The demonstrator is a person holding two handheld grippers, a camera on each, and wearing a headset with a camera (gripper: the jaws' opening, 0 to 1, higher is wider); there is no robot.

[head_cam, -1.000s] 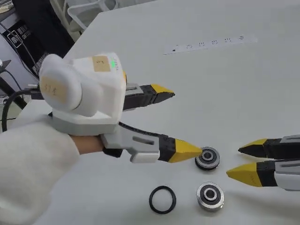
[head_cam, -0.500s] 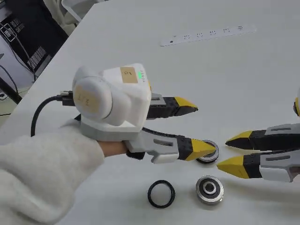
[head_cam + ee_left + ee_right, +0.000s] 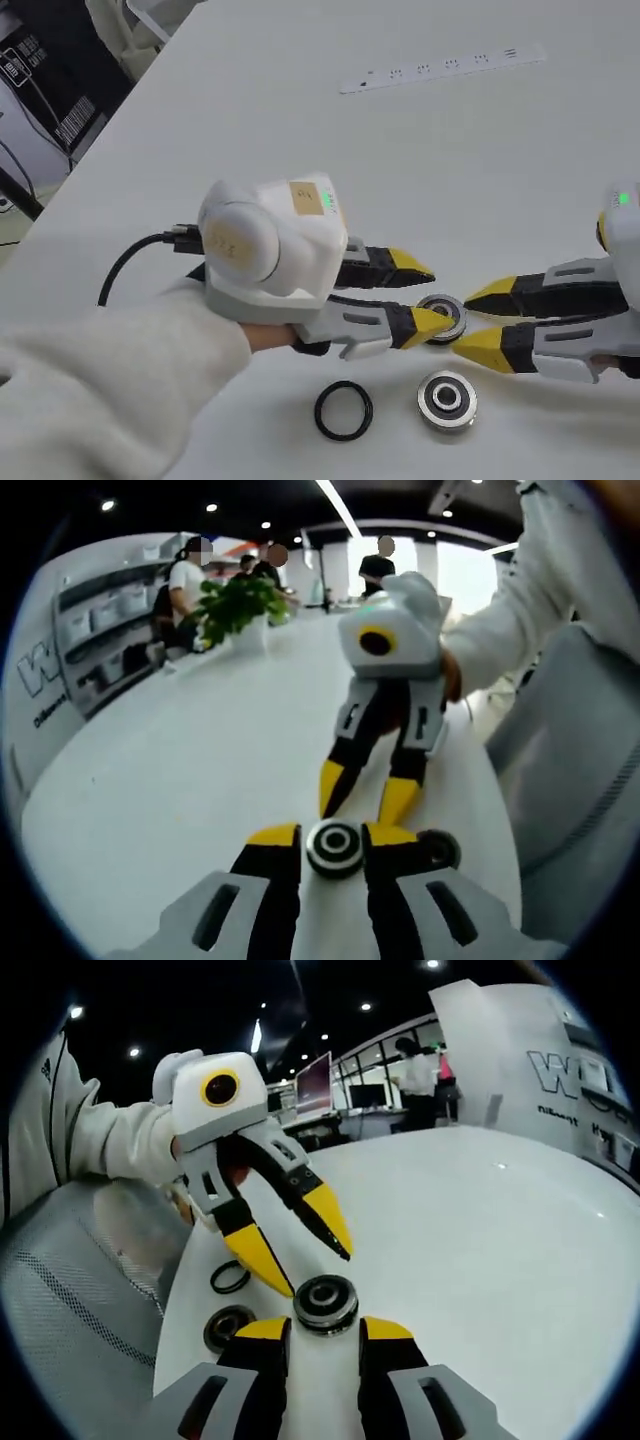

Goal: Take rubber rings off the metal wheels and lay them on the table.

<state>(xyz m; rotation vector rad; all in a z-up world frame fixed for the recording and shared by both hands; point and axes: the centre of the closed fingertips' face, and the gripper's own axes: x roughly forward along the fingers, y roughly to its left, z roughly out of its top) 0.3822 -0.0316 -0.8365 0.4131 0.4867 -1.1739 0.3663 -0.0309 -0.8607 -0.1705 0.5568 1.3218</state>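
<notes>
Wheel point(image 3: 447, 312) between opposed left gripper point(image 3: 433, 297), right gripper point(image 3: 463, 322).

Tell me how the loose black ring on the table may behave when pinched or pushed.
The ring is a thin loop, so probably light and floppy; a pinch may fold it. It lies flat on the smooth table, so a push would likely slide it, not roll it.

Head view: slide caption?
Jaws open, left gripper and right gripper flank one wheel; another wheel and a loose ring lie nearby.
</notes>
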